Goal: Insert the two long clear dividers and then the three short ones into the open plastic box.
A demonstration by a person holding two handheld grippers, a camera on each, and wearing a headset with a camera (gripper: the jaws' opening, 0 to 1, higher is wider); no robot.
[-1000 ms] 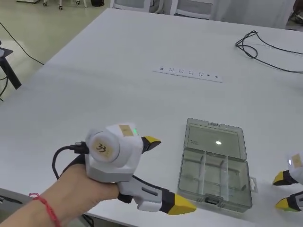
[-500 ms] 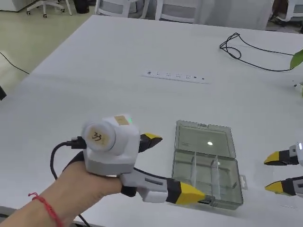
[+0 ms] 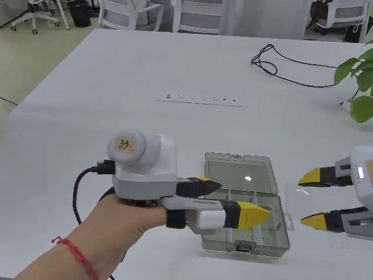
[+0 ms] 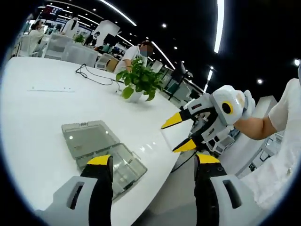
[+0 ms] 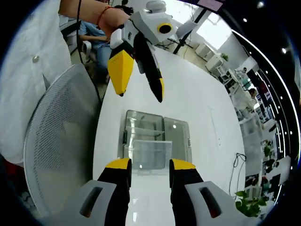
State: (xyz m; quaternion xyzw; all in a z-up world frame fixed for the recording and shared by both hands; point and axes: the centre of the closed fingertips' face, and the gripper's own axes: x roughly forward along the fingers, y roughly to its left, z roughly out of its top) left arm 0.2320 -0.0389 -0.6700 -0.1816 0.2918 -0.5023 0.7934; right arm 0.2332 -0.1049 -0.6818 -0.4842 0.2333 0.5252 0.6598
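Now left claw (image 4: 153, 159) spread wide, right claw (image 5: 150, 164) gripping clear divider (image 5: 150, 150)

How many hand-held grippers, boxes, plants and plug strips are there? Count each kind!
Hand-held grippers: 2 (left hand-held gripper, right hand-held gripper)
Box: 1
Plant: 1
Plug strip: 1
Total: 5

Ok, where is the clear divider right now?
The clear divider sits between the right claw's jaws, right of the open plastic box in the head view.
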